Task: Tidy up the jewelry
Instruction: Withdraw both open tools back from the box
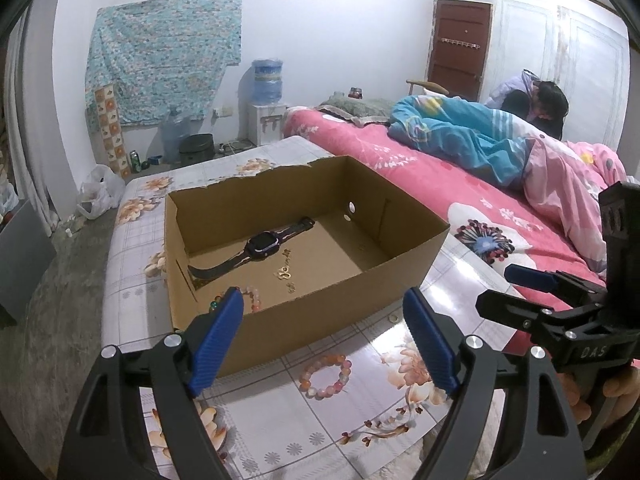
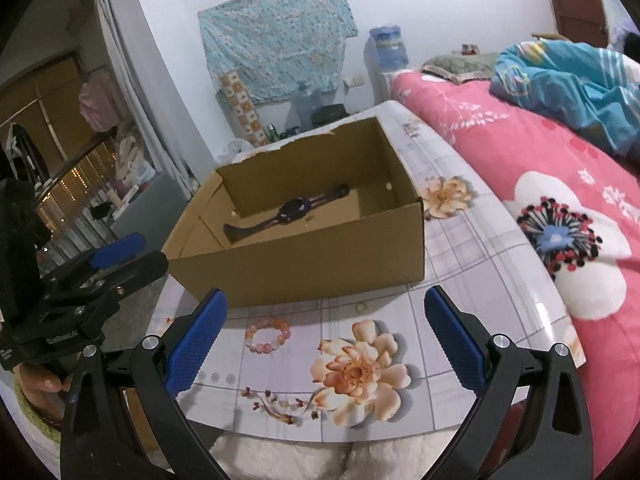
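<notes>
Both our grippers, left point(image 1: 323, 334) and right point(image 2: 324, 338), gape empty above the bracelet point(image 1: 327, 376) on the table point(image 2: 472, 248), before the box point(image 1: 340, 280).

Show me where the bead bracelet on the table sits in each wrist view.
Left wrist: bead bracelet lies on the table low in the middle, between the open left gripper's fingers, in front of the box.
Right wrist: bracelet lies left of centre, just inside the open right gripper's left finger.
Shared landmark: the box's near wall, just behind it.
</notes>
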`<control>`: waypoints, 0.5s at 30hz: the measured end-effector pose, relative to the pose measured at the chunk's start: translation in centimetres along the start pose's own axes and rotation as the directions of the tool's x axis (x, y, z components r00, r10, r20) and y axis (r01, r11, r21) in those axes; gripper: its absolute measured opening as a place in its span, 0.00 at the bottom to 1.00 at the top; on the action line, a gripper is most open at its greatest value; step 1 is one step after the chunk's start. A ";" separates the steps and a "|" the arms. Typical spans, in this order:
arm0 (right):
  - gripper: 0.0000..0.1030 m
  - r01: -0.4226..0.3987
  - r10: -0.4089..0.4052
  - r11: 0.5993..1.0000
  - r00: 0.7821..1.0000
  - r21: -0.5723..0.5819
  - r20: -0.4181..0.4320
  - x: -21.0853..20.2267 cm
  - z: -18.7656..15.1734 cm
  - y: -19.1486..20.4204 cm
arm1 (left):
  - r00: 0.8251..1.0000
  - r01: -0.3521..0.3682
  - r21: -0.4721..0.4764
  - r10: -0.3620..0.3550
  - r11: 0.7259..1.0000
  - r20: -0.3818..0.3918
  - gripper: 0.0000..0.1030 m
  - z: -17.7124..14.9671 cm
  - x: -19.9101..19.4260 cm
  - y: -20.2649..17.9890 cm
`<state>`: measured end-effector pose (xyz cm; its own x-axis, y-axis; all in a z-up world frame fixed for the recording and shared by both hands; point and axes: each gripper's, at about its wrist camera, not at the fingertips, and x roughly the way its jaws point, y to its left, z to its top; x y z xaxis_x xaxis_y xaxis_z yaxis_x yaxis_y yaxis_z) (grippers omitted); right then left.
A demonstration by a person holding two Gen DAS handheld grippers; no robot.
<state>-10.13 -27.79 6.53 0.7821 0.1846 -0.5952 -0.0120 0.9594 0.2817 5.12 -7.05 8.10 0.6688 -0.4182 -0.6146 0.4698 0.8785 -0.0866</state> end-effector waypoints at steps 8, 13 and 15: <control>0.92 0.017 -0.017 1.000 1.000 0.012 -0.025 0.3 -0.4 -0.3 | 1.000 0.000 0.006 0.000 1.000 -0.006 0.78 0.1 0.2 -0.3; 0.92 0.041 -0.041 0.999 0.999 0.008 -0.028 0.3 -0.5 -0.3 | 1.000 0.000 0.007 0.000 1.000 -0.007 0.78 0.1 0.2 -0.3; 0.92 0.055 -0.055 0.998 0.998 0.009 -0.031 0.4 -0.5 -0.3 | 1.000 -0.001 0.008 0.001 1.000 -0.008 0.78 0.1 0.3 -0.4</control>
<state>-10.12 -27.94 5.80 0.7621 0.1383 -0.6325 0.0365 0.9662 0.2553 5.20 -7.52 8.08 0.6642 -0.4158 -0.6213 0.4741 0.8768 -0.0799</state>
